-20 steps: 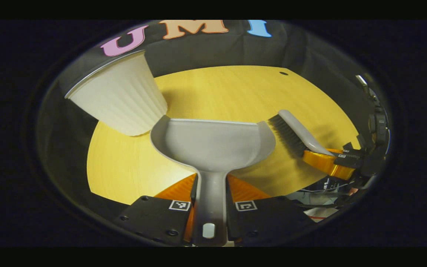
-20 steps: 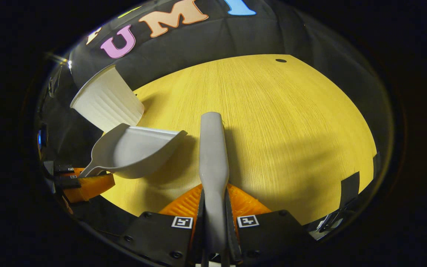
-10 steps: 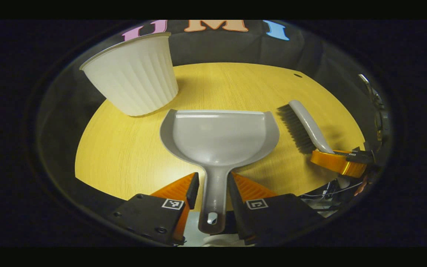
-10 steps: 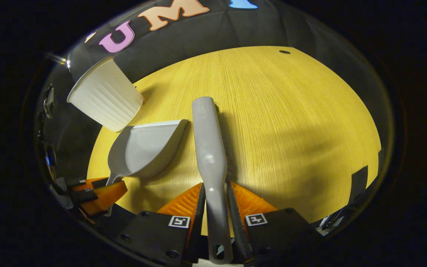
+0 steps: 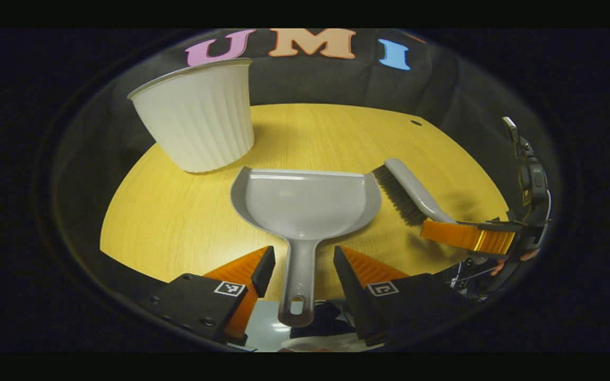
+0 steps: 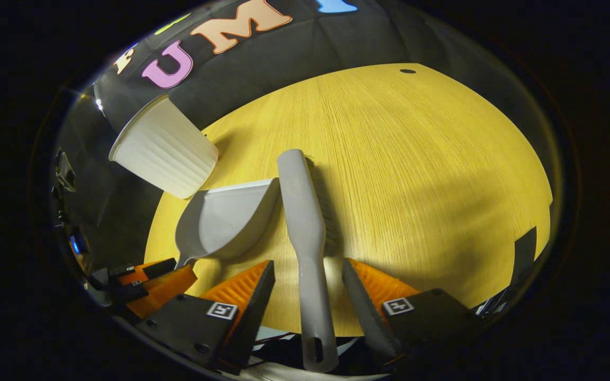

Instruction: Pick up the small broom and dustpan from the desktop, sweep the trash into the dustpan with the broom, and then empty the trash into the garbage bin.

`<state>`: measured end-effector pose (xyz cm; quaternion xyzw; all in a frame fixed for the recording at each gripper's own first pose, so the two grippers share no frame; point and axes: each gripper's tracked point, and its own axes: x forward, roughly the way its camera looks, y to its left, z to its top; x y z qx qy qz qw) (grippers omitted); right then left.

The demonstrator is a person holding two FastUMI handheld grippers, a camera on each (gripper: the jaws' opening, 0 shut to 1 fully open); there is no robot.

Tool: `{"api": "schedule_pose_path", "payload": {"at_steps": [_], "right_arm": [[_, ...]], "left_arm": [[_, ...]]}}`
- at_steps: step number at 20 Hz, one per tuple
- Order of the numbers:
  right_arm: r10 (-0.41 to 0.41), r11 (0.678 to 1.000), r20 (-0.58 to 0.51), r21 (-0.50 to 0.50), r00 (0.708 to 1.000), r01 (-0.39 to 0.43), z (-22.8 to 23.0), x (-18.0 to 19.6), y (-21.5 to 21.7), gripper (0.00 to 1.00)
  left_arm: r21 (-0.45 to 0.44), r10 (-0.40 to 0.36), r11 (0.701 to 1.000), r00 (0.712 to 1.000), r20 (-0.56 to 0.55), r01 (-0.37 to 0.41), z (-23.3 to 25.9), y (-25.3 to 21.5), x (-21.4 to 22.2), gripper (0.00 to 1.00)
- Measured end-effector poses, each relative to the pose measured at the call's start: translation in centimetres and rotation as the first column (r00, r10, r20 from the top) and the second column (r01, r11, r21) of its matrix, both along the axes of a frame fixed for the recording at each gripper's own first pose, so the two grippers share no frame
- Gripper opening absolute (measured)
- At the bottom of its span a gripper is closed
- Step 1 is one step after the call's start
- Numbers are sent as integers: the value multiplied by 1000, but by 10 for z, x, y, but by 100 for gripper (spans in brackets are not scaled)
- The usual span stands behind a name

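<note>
Both hand-held grippers (image 5: 298,264) (image 6: 307,280) open; dustpan (image 5: 305,203), broom (image 6: 302,211) handles twd them.

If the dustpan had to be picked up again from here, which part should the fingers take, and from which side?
Take the dustpan by its narrow handle, coming from the desk's near edge, where the handle's holed end overhangs. It points straight back between the left gripper fingers, which stand open either side of it. The wide scoop looks too broad to pinch.
</note>
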<state>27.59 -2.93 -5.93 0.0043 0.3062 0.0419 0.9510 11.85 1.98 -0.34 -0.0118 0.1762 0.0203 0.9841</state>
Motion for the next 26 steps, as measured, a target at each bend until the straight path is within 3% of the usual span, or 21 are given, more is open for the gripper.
{"api": "schedule_pose_path", "payload": {"at_steps": [1,2,5,7,10,12,15,16,18,19,22,24,26], "right_arm": [[1,1000,7,-8,1000,-1,2,-2,0,94],[6,1000,11,-17,1000,-6,5,-6,1,86],[82,996,115,-24,990,-80,40,-27,24,94],[133,991,234,-31,963,-129,74,-40,39,99],[145,989,396,-60,907,-132,116,-60,55,99],[153,988,510,-89,847,-125,143,-79,60,99],[148,988,680,-131,718,-80,181,-113,62,99],[140,988,714,-144,686,-52,190,-123,61,98],[115,989,770,-147,628,-1,199,-147,57,98],[98,991,792,-131,602,11,203,-159,56,98],[100,989,830,-141,548,33,209,-179,53,98],[120,987,831,-161,544,27,210,-182,61,98],[146,981,831,-190,537,28,211,-186,65,98]], "left_arm": [[-8,-7,1000,1000,18,8,4,-2,-2,70],[-12,-12,1000,999,33,12,8,-2,-5,70],[-1,-7,1000,996,94,7,30,-2,-23,75],[15,4,1000,979,202,-7,64,0,-44,79],[22,13,999,929,371,-23,119,2,-71,91],[31,28,998,890,456,-47,149,5,-85,95],[45,28,997,834,551,-64,182,8,-106,95],[40,31,997,800,599,-69,196,10,-114,95],[4,64,995,679,732,-98,223,17,-128,95],[-17,81,994,661,746,-104,223,22,-135,93],[-74,117,993,689,715,-92,202,28,-133,93],[-105,127,992,698,704,-75,196,32,-136,94],[-104,123,992,687,716,-68,201,35,-138,94]]}}
